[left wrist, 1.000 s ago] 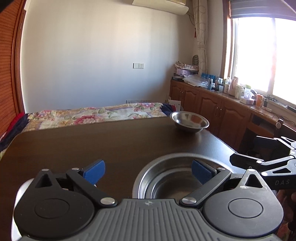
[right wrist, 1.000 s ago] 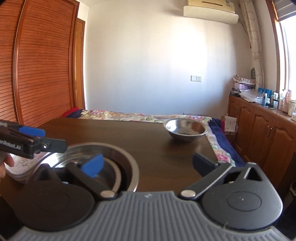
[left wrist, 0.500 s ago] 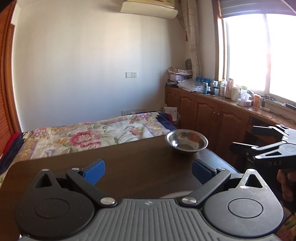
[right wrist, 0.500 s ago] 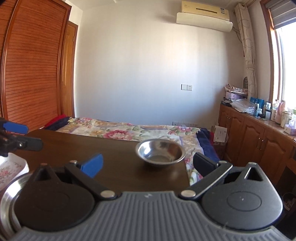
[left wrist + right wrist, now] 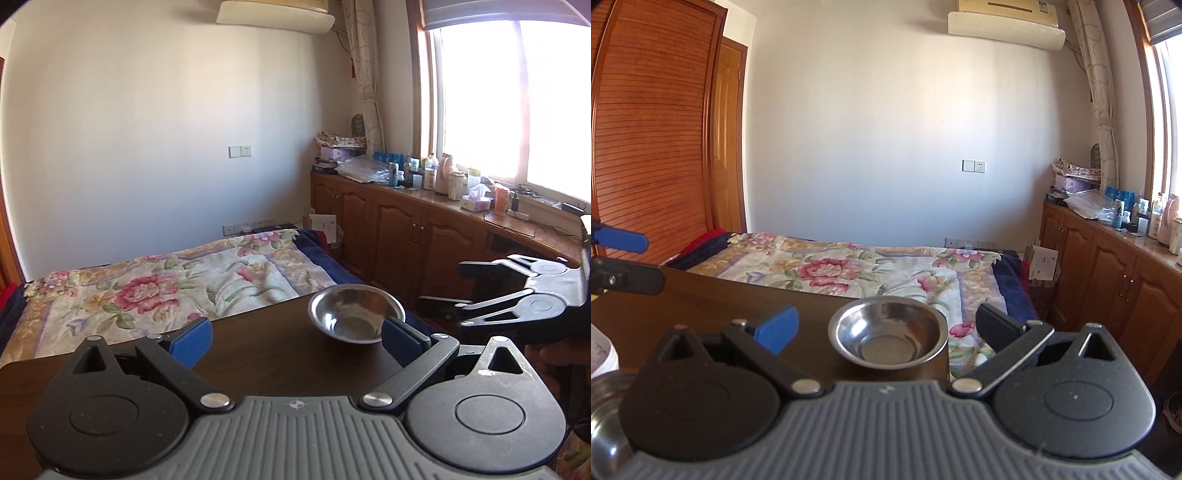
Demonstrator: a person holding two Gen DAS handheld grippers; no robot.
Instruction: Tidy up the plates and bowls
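Note:
A small steel bowl (image 5: 354,314) (image 5: 888,338) sits empty at the far right corner of the dark wooden table (image 5: 258,354). My right gripper (image 5: 886,326) is open just short of it, and the bowl shows between its fingers without touching them. From the left wrist view the right gripper (image 5: 456,288) hangs to the right of the bowl. My left gripper (image 5: 295,339) is open and holds nothing, with the bowl ahead by its right fingertip. The left gripper (image 5: 631,258) shows at the left edge. A large steel bowl (image 5: 602,424) lies at the bottom left.
A white dish (image 5: 600,356) peeks in beside the large bowl. Beyond the table's far edge is a bed with a floral cover (image 5: 831,266). Wooden cabinets (image 5: 424,236) with bottles on top run along the right under the window. A slatted wooden wardrobe (image 5: 653,147) stands left.
Both grippers have moved forward across the table toward the small bowl, which now looks larger. The large bowl has dropped out of the left view and to the right view's bottom-left corner.

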